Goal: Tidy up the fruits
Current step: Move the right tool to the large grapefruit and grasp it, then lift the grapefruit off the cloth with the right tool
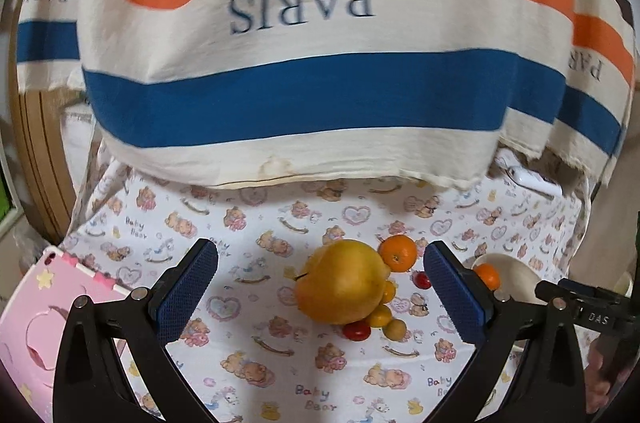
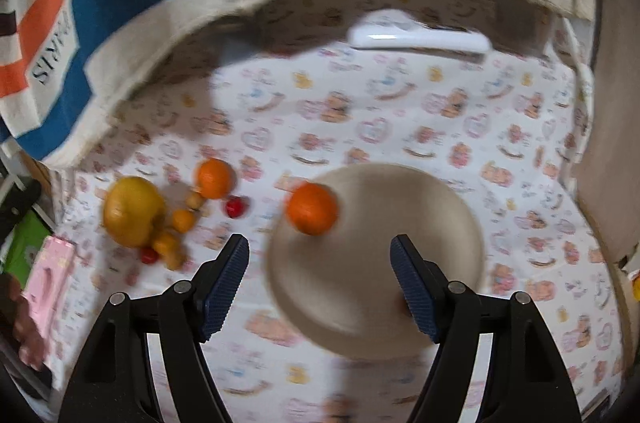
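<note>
Round fruit on a bear-print cloth [image 1: 248, 223] — both grippers empty.
Smooth orange [image 2: 312, 209] sits at the beige plate's [image 2: 440, 223] left rim; lumpy yellow pear [image 1: 342, 287], second orange [image 1: 398, 253] and small tomatoes cluster apart; left gripper [image 1: 320, 289] and right gripper [image 2: 320, 283] gape wide — ridged blue pads touch nothing, both angled downward.

A home, by the look of it.
White teddy-bear-print cloth [image 1: 280, 223] covers the tabletop; a striped "PARIS" towel [image 1: 300, 63] hangs behind.
</note>
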Demonstrator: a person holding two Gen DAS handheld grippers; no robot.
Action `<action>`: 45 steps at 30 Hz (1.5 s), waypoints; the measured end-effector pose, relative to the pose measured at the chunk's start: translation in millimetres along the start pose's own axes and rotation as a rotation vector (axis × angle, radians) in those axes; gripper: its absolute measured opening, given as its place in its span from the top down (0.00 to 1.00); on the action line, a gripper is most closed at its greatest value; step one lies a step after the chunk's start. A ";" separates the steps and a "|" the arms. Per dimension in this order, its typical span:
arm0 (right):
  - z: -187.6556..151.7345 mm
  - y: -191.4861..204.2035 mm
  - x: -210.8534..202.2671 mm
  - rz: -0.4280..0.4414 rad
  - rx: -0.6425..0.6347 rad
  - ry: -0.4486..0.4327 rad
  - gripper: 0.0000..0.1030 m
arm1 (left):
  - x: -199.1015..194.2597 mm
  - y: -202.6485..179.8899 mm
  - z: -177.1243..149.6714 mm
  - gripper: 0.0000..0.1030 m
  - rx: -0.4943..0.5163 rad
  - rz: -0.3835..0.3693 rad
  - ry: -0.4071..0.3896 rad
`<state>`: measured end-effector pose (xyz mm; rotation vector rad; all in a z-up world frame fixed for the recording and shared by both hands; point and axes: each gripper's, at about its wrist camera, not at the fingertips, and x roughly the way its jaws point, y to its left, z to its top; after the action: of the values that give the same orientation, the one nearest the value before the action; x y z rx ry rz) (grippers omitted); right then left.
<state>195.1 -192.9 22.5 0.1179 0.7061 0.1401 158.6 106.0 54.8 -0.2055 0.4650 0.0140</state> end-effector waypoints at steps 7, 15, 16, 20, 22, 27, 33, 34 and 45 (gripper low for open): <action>17.1 70.9 14.5 0.103 -0.013 -0.017 0.17 | 13.3 35.6 8.6 0.01 -0.090 0.016 0.049; 29.3 138.4 67.1 0.109 0.000 0.053 0.17 | 30.8 81.0 7.4 0.01 -0.274 0.015 0.125; 28.6 142.0 74.0 0.119 0.003 0.068 0.17 | 31.5 84.2 6.6 0.01 -0.288 0.018 0.126; 28.0 153.0 95.6 0.149 0.040 0.113 0.17 | 33.6 84.6 6.0 0.01 -0.279 0.035 0.128; 28.8 157.6 103.9 0.155 0.046 0.125 0.17 | 33.4 82.0 6.3 0.01 -0.265 0.046 0.123; 27.8 166.9 117.0 0.163 0.059 0.146 0.17 | 32.8 85.3 5.6 0.01 -0.290 0.055 0.123; 20.3 177.3 132.6 0.187 0.056 0.194 0.17 | 37.8 90.3 2.6 0.01 -0.319 0.060 0.146; 19.1 177.8 134.0 0.183 0.060 0.196 0.17 | 38.7 90.5 2.1 0.01 -0.318 0.064 0.148; 17.3 184.7 132.3 0.169 0.036 0.183 0.20 | 38.2 89.2 2.8 0.01 -0.309 0.069 0.151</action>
<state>289.6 10.0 -20.1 0.2010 0.8808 0.3030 188.6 192.6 22.8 -0.4962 0.6201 0.1397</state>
